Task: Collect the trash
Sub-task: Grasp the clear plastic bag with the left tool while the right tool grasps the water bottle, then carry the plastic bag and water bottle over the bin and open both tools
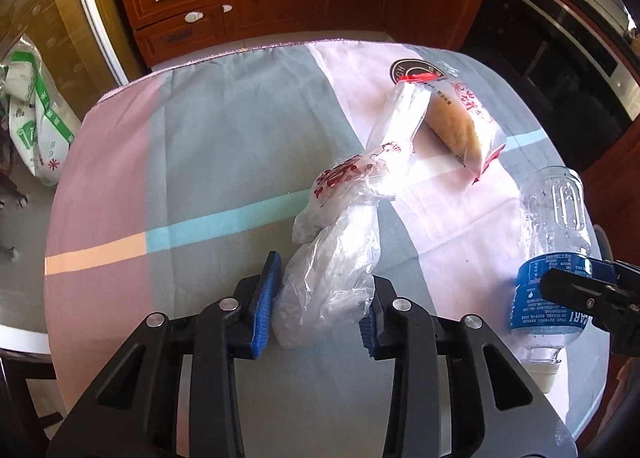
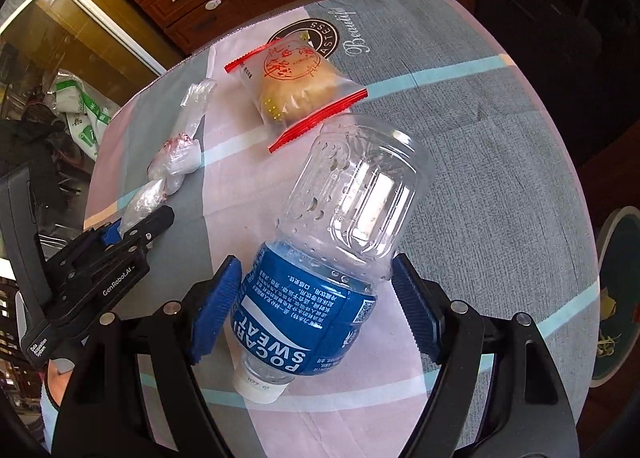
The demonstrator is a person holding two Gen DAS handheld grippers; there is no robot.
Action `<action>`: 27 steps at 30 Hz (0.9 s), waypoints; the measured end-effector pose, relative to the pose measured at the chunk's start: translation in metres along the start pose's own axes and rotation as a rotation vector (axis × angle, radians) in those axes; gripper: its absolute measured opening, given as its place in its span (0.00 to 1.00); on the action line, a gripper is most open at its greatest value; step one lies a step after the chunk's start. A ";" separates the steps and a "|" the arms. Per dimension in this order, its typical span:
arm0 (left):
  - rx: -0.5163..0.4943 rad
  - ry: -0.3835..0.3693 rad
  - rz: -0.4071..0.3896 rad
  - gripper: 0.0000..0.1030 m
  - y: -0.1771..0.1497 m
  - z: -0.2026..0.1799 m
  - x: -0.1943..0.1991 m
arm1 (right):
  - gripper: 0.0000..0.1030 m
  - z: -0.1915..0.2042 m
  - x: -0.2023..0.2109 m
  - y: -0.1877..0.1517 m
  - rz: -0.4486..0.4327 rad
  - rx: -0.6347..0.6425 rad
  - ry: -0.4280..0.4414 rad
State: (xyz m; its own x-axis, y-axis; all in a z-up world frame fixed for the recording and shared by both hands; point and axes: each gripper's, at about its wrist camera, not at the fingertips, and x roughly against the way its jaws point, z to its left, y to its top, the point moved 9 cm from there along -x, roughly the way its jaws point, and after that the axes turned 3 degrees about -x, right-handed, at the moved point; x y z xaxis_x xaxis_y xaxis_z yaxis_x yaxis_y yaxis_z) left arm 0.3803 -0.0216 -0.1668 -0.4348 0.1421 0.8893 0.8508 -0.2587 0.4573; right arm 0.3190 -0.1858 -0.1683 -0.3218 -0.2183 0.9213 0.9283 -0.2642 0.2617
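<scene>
Left gripper point(image 1: 320, 294) clamped on crumpled plastic bag point(image 1: 340, 242), limp and featherlight, lying mid-tablecloth point(image 1: 224, 138); right gripper point(image 2: 316, 298) pinching empty bottle point(image 2: 328, 250) at labelled waist, thin-walled, slick, crushable, held above cloth, cap toward camera.

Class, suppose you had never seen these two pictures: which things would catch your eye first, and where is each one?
First, the clear Pocari Sweat bottle with its blue label, lying cap-toward-camera between the right gripper's blue pads. Next, the crumpled clear plastic bag between the left gripper's fingers. Behind both, a wrapped bun with red seal strips lies on the pastel patchwork tablecloth.
</scene>
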 end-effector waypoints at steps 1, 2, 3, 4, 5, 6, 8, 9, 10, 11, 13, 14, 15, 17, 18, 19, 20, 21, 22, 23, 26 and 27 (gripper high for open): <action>0.004 -0.001 -0.004 0.34 -0.004 -0.002 0.004 | 0.71 -0.001 0.001 -0.001 0.000 -0.007 0.008; 0.008 -0.007 -0.005 0.34 -0.008 -0.005 0.008 | 0.71 -0.003 0.001 -0.001 -0.001 -0.015 0.019; 0.011 -0.017 -0.006 0.34 -0.013 -0.008 0.013 | 0.71 -0.005 0.002 -0.002 0.000 -0.021 0.030; 0.009 -0.025 -0.011 0.34 -0.017 -0.012 0.017 | 0.71 -0.006 0.003 -0.004 0.003 -0.029 0.041; 0.007 -0.029 -0.014 0.34 -0.022 -0.015 0.023 | 0.71 -0.008 0.004 -0.006 0.008 -0.035 0.053; 0.003 -0.034 -0.015 0.34 -0.025 -0.019 0.027 | 0.71 -0.007 0.005 -0.009 0.008 -0.037 0.058; -0.005 -0.041 -0.022 0.34 -0.033 -0.029 0.040 | 0.70 -0.011 0.010 -0.014 -0.001 -0.030 0.056; -0.010 -0.046 -0.024 0.34 -0.036 -0.034 0.045 | 0.70 -0.012 0.013 -0.017 -0.004 -0.026 0.060; -0.015 -0.050 -0.025 0.34 -0.039 -0.040 0.051 | 0.70 -0.013 0.016 -0.019 -0.004 -0.025 0.070; -0.020 -0.056 -0.028 0.34 -0.042 -0.046 0.056 | 0.70 -0.015 0.019 -0.023 -0.001 -0.027 0.084; -0.031 -0.068 -0.037 0.34 -0.046 -0.059 0.068 | 0.70 -0.019 0.027 -0.029 0.002 -0.032 0.103; -0.034 -0.074 -0.041 0.34 -0.048 -0.065 0.073 | 0.70 -0.022 0.031 -0.032 0.000 -0.035 0.110; -0.037 -0.082 -0.043 0.34 -0.049 -0.072 0.078 | 0.70 -0.027 0.036 -0.035 -0.005 -0.039 0.116; -0.046 -0.093 -0.051 0.34 -0.052 -0.086 0.087 | 0.70 -0.037 0.047 -0.040 -0.019 -0.050 0.125; -0.051 -0.099 -0.054 0.34 -0.053 -0.093 0.091 | 0.70 -0.043 0.053 -0.042 -0.025 -0.056 0.130; -0.056 -0.104 -0.056 0.34 -0.054 -0.100 0.094 | 0.70 -0.049 0.058 -0.045 -0.031 -0.062 0.135; -0.061 -0.109 -0.057 0.34 -0.055 -0.107 0.098 | 0.70 -0.056 0.064 -0.048 -0.038 -0.071 0.140; -0.068 -0.112 -0.059 0.34 -0.055 -0.114 0.101 | 0.70 -0.062 0.070 -0.051 -0.046 -0.078 0.145; -0.076 -0.116 -0.060 0.34 -0.055 -0.122 0.104 | 0.70 -0.068 0.076 -0.053 -0.054 -0.086 0.152; -0.085 -0.117 -0.063 0.34 -0.055 -0.130 0.107 | 0.70 -0.074 0.082 -0.055 -0.064 -0.095 0.160; -0.110 -0.120 -0.069 0.34 -0.053 -0.154 0.115 | 0.70 -0.093 0.098 -0.058 -0.092 -0.119 0.181; -0.119 -0.121 -0.070 0.34 -0.054 -0.161 0.118 | 0.70 -0.100 0.103 -0.059 -0.101 -0.128 0.189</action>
State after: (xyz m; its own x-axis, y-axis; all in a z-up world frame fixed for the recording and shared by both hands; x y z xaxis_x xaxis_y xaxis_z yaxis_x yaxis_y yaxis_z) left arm 0.2352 -0.1445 -0.0856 -0.4466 0.2758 0.8511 0.7759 -0.3543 0.5220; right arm 0.2122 -0.2862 -0.1176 -0.4519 -0.3536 0.8190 0.8625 -0.4076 0.3000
